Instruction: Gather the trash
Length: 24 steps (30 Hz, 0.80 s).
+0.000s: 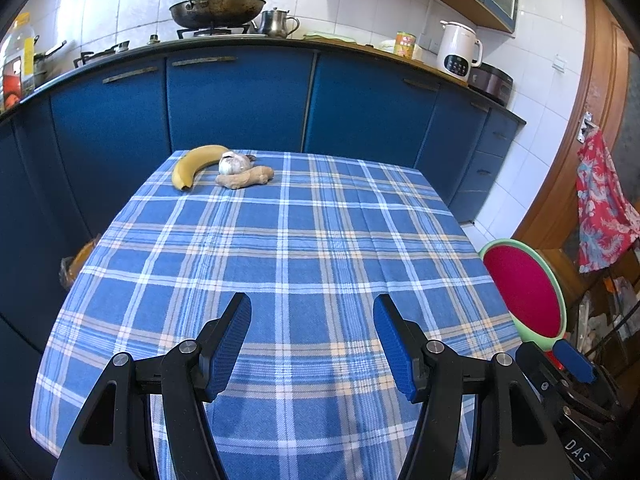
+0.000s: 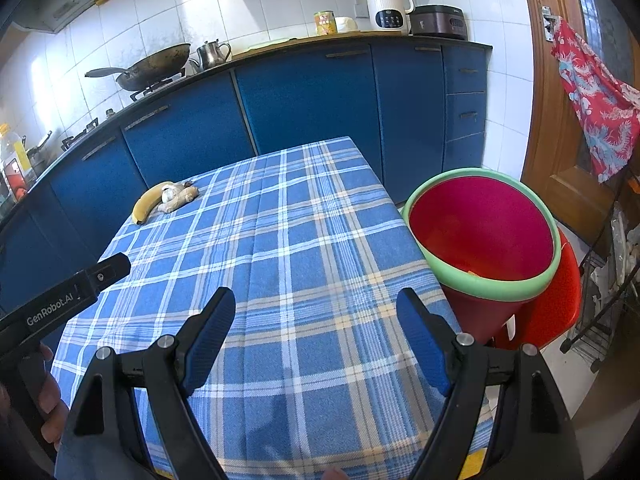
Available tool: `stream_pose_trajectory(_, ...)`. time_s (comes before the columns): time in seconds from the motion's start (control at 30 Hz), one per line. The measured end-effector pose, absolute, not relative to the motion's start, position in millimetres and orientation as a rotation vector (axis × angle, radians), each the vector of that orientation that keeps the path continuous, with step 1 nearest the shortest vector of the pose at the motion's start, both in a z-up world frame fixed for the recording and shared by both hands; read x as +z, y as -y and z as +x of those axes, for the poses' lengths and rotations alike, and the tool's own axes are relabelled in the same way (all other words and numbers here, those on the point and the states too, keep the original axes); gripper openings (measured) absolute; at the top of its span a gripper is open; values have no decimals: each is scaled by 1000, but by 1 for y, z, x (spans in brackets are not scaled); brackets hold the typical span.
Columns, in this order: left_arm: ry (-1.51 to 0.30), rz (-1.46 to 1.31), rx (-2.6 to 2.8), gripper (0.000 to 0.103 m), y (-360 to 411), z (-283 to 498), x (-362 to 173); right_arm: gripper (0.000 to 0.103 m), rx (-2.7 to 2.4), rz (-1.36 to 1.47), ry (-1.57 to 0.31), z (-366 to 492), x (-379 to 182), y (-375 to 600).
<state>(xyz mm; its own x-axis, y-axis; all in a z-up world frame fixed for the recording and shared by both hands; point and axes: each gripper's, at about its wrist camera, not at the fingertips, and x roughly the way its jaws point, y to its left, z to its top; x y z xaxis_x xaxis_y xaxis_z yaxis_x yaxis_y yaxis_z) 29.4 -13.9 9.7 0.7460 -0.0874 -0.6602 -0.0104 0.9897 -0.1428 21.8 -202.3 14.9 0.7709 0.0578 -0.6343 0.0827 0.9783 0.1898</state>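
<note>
A yellow banana (image 1: 192, 164) (image 2: 148, 203), a garlic bulb (image 1: 234, 163) (image 2: 169, 193) and a piece of ginger (image 1: 245, 177) (image 2: 178, 201) lie together at the far left corner of the blue plaid table (image 1: 300, 248) (image 2: 280, 260). A red bin with a green rim (image 1: 524, 288) (image 2: 484, 232) stands off the table's right edge. My left gripper (image 1: 312, 340) is open and empty over the near part of the table. My right gripper (image 2: 316, 336) is open and empty, near the table's right side beside the bin.
Blue cabinets (image 1: 240, 100) run behind the table, with a wok (image 1: 216, 10), a metal teapot (image 1: 276, 22), a can (image 1: 405, 45) and a white kettle (image 1: 458, 50) on the counter. A red stool (image 2: 556, 300) supports the bin. A floral cloth (image 2: 596, 100) hangs on the wooden door.
</note>
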Motion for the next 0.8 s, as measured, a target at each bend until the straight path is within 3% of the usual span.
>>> stream_pose_trajectory(0.8, -724, -141, -39, 65, 14, 28, 8, 82, -13, 214, -694, 22, 14, 203)
